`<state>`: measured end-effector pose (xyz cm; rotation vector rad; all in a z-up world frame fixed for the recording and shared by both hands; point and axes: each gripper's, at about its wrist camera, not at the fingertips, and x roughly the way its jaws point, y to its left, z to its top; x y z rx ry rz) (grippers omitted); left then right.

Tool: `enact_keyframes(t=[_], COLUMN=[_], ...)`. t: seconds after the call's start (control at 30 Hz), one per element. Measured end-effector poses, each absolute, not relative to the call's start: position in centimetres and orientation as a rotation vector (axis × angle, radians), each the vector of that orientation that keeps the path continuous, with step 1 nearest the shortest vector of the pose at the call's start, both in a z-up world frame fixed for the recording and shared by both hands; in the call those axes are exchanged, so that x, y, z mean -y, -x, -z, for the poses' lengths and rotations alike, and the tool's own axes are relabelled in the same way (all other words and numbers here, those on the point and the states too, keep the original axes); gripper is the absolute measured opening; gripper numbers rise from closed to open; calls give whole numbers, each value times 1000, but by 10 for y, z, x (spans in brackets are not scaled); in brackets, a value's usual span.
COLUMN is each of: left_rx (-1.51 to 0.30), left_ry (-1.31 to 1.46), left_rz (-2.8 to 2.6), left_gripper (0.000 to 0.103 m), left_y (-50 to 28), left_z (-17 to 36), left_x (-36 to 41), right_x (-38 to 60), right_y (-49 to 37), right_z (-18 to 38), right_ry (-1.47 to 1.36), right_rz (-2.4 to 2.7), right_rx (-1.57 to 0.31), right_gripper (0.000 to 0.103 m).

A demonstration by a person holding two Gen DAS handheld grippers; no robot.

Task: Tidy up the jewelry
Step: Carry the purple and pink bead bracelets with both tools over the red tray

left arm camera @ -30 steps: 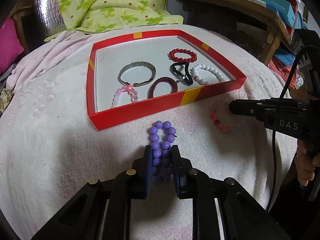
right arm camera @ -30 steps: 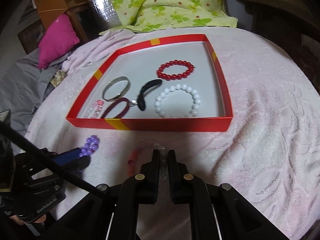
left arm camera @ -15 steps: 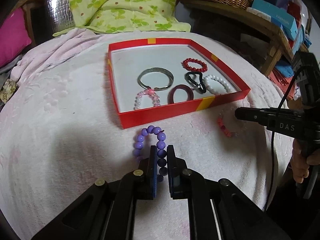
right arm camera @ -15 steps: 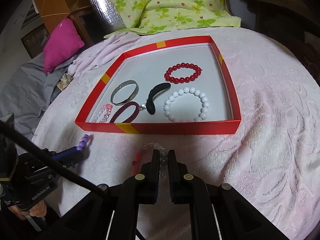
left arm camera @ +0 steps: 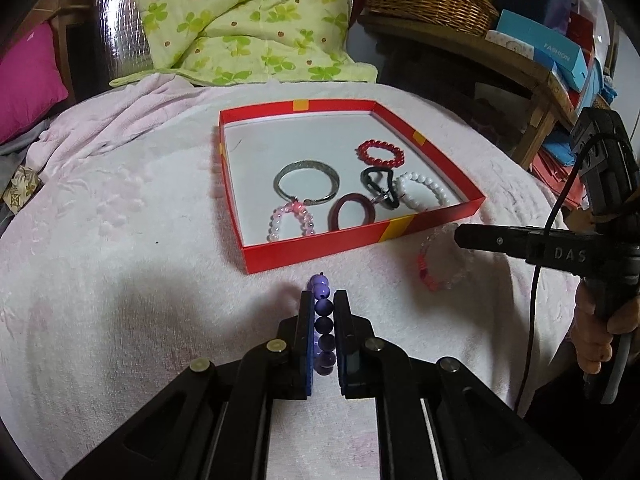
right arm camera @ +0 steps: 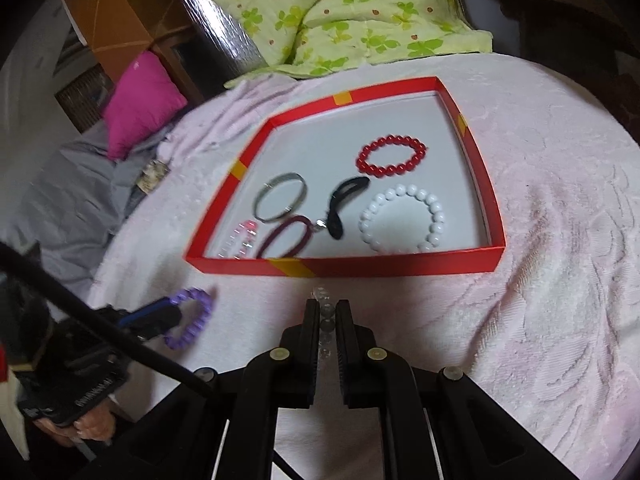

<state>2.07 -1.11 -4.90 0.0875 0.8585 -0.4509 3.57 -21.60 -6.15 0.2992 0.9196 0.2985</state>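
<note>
My left gripper [left arm camera: 323,300] is shut on a purple bead bracelet [left arm camera: 322,308] and holds it edge-on above the pink blanket, in front of the red tray [left arm camera: 304,254]. That bracelet also shows in the right wrist view [right arm camera: 192,316]. My right gripper [right arm camera: 324,308] is shut on a clear and red bead bracelet [right arm camera: 325,320], lifted near the tray's front wall [right arm camera: 400,266]; it also shows in the left wrist view [left arm camera: 434,268]. The tray holds a red bead bracelet [left arm camera: 380,153], a white bead bracelet [left arm camera: 422,194], a silver bangle [left arm camera: 307,186], a pink bead bracelet [left arm camera: 290,222], a maroon ring [left arm camera: 352,214] and a black hair tie [left arm camera: 378,188].
A green floral quilt [left arm camera: 240,28] lies behind the tray. A magenta pillow [left arm camera: 28,80] is at the far left. A wooden shelf with a wicker basket [left arm camera: 424,0] and boxes stands at the right. The pink blanket [left arm camera: 120,220] covers the surface.
My left gripper closed on the purple bracelet and lifted it, turning it edge-on. My right gripper raised the clear and red bracelet off the blanket. Both moved up and back from the tray.
</note>
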Motion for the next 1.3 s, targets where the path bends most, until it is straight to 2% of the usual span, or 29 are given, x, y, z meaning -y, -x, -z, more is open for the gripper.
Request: enact_keyframes(t=[0.3,0.83,1.3], left_rx=[-825,-701,-650], left_ry=[-72,-76,-158], left_rz=[442,432,331], left_gripper=[9,9,9], left_y=[-15,-31,-90], left_z=[38,0,-33], left_x=[11,24,46], right_x=[238,237,251], right_y=[-25,-28,-101], right_z=[50,18,-10], right_ry=[-450,-500,-552], right_rz=[-340,-399,-333], right_rx=[-857,-713,-634], right_gripper=[9,9,9])
